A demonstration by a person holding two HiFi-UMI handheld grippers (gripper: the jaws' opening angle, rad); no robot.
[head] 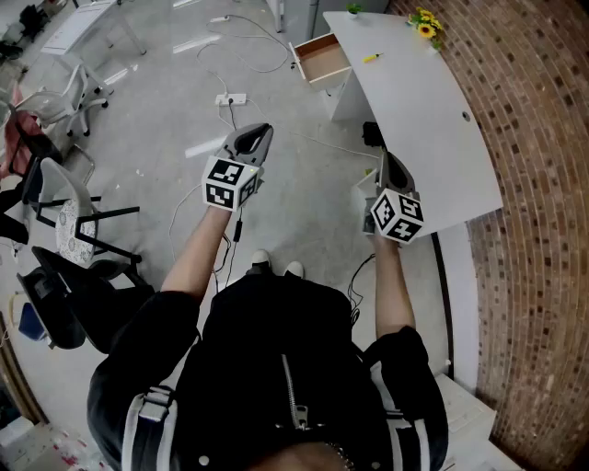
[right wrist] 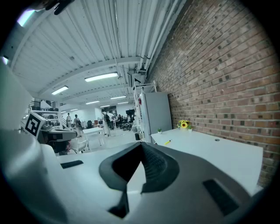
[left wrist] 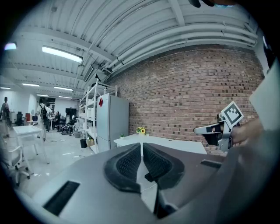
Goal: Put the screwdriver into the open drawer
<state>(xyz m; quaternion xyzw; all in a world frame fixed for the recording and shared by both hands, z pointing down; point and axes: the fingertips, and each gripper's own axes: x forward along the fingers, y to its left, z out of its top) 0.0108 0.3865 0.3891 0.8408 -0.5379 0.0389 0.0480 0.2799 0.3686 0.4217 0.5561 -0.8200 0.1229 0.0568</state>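
Looked steeply down from head height over a grey floor and a long white table point(head: 433, 138) set against a brick wall point(head: 538, 138). Held out ahead, close to level: the left gripper point(head: 261, 132) over open floor, the right gripper point(head: 386, 158) at the table's near edge. Found both pairs of jaws pressed together, ribbed pads meeting, with nothing caught between them in either gripper view.

Located the screwdriver point(head: 371, 58) lying flat at the far end of the table, well apart from both grippers. Small and slim, with a yellow handle; tip too small to make out. Located the open drawer point(head: 322, 57) just beside that far end, pulled out toward the floor side, wood-toned inside. Noted sunflowers point(head: 425, 26) at the far corner of the table, and a power strip point(head: 230, 98) with trailing cables on the floor.

Judged as a light, stiff tool, unlikely to bend or break. Round-bodied, though, so liable to roll on the smooth top or twist in a loose pinch. Best taken across the handle near its middle, where thickest, with jaws spread first and then closed square to its length. A hold on the thin shaft judged likely to slip. Grasp not yet begun; an approach to the far end needed first.
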